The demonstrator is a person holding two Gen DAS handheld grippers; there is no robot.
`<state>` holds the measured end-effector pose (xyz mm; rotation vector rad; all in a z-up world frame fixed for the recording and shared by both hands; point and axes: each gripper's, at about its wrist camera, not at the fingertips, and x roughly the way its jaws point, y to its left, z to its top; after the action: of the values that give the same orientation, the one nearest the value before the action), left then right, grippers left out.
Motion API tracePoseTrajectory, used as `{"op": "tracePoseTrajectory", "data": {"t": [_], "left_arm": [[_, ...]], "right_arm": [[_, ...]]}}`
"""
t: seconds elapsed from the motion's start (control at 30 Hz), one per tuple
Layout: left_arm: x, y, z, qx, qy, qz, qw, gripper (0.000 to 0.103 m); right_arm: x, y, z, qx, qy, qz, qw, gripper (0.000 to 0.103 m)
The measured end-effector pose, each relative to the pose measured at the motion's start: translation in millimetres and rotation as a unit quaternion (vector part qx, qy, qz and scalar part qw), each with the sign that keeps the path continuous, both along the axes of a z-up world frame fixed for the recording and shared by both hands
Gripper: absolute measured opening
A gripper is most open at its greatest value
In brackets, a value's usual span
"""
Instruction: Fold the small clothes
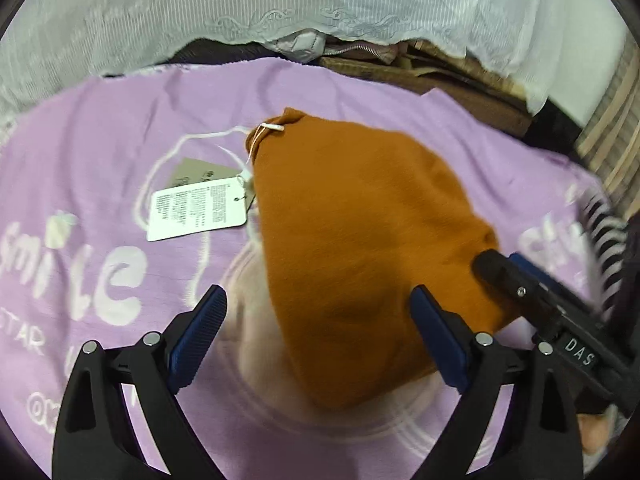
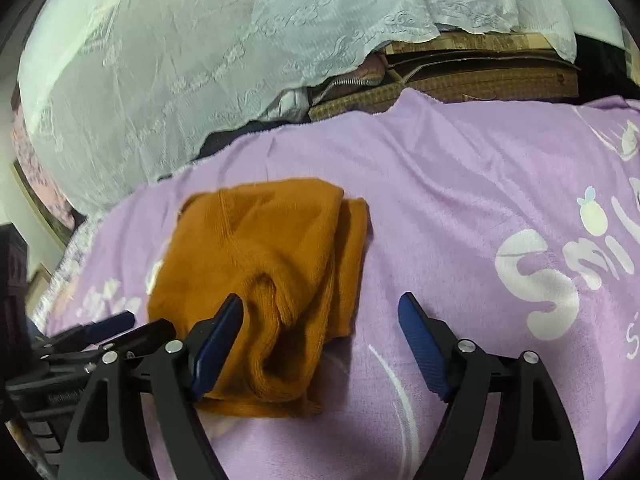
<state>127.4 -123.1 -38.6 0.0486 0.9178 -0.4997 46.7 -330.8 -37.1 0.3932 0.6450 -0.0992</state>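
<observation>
An orange-brown knit garment [image 1: 360,232] lies folded on a purple blanket [image 1: 100,152]. White paper tags [image 1: 198,208] on a string lie to its left. My left gripper [image 1: 318,300] is open, its fingers straddling the garment's near end just above it. The right gripper [image 1: 504,268] shows at the garment's right edge in the left wrist view. In the right wrist view the garment [image 2: 272,256] lies bunched at left; my right gripper [image 2: 320,310] is open, its left finger [image 2: 218,344] over the cloth. The left gripper [image 2: 108,330] shows at far left.
The blanket [image 2: 460,200] carries white "smile" lettering [image 2: 560,272]. White lace cloth [image 1: 280,4] hangs behind, over brown woven boxes [image 2: 480,76] and a zipped pink item [image 1: 360,50]. A striped cloth [image 1: 608,240] lies at the right edge.
</observation>
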Motion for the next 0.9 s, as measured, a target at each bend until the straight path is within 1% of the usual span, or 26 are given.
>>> {"op": "tracePoseTrajectory", "data": {"t": [0.07, 0.17, 0.2, 0.23, 0.3, 0.4, 0.43, 0.47, 0.5, 0.53, 0.57, 0.6, 0.63, 0.67, 0.7, 0.77, 0.87, 0.9], "left_arm": [[9, 0, 0, -0.016, 0.019, -0.006, 0.9997, 0.090], [25, -4, -4, -0.025, 0.040, -0.016, 0.9988, 0.090], [32, -6, -8, -0.024, 0.051, -0.015, 0.9983, 0.090], [37, -7, -12, -0.026, 0.062, -0.015, 0.9976, 0.090], [47, -10, -23, -0.041, 0.095, -0.023, 0.9944, 0.090], [52, -12, -31, -0.056, 0.114, -0.032, 0.9914, 0.090], [53, -13, -32, -0.059, 0.116, -0.036, 0.9909, 0.087], [54, -14, -33, -0.064, 0.119, -0.041, 0.9900, 0.082], [55, -16, -34, -0.072, 0.124, -0.048, 0.9885, 0.079], [56, -17, -34, -0.074, 0.126, -0.049, 0.9881, 0.078], [57, -19, -35, -0.073, 0.122, -0.047, 0.9887, 0.075], [56, -20, -35, -0.070, 0.119, -0.046, 0.9894, 0.073], [55, -20, -35, -0.067, 0.114, -0.045, 0.9902, 0.070], [54, -20, -34, -0.065, 0.108, -0.044, 0.9910, 0.064], [51, -20, -31, -0.063, 0.099, -0.044, 0.9920, 0.061], [47, -19, -26, -0.060, 0.084, -0.045, 0.9937, 0.052], [41, -21, -19, -0.054, 0.069, -0.048, 0.9950, 0.045], [36, -22, -15, -0.052, 0.062, -0.051, 0.9954, 0.045]], "right_arm": [[-1, -8, 3, 0.026, -0.010, -0.004, 1.000, 0.085], [6, -22, 5, 0.078, -0.016, 0.000, 0.997, 0.087], [13, -26, 4, 0.098, -0.012, 0.005, 0.995, 0.087], [17, -28, 2, 0.107, -0.008, 0.007, 0.994, 0.087], [30, -31, -5, 0.127, 0.006, 0.015, 0.992, 0.087], [53, -36, -21, 0.173, 0.033, 0.024, 0.984, 0.087], [58, -37, -25, 0.186, 0.035, 0.023, 0.982, 0.088], [62, -37, -26, 0.189, 0.033, 0.023, 0.981, 0.089], [66, -35, -26, 0.188, 0.033, 0.027, 0.981, 0.088], [71, -32, -26, 0.186, 0.034, 0.036, 0.981, 0.086], [75, -28, -28, 0.186, 0.036, 0.041, 0.981, 0.080], [77, -26, -28, 0.183, 0.037, 0.043, 0.982, 0.065], [78, -23, -30, 0.181, 0.036, 0.046, 0.982, 0.058], [78, -24, -31, 0.188, 0.033, 0.050, 0.980, 0.047], [76, -25, -32, 0.196, 0.027, 0.052, 0.979, 0.041], [72, -24, -27, 0.197, 0.016, 0.053, 0.979, 0.037], [64, -16, -13, 0.170, 0.000, 0.059, 0.984, 0.035], [60, -12, -7, 0.158, -0.007, 0.062, 0.985, 0.035]]}}
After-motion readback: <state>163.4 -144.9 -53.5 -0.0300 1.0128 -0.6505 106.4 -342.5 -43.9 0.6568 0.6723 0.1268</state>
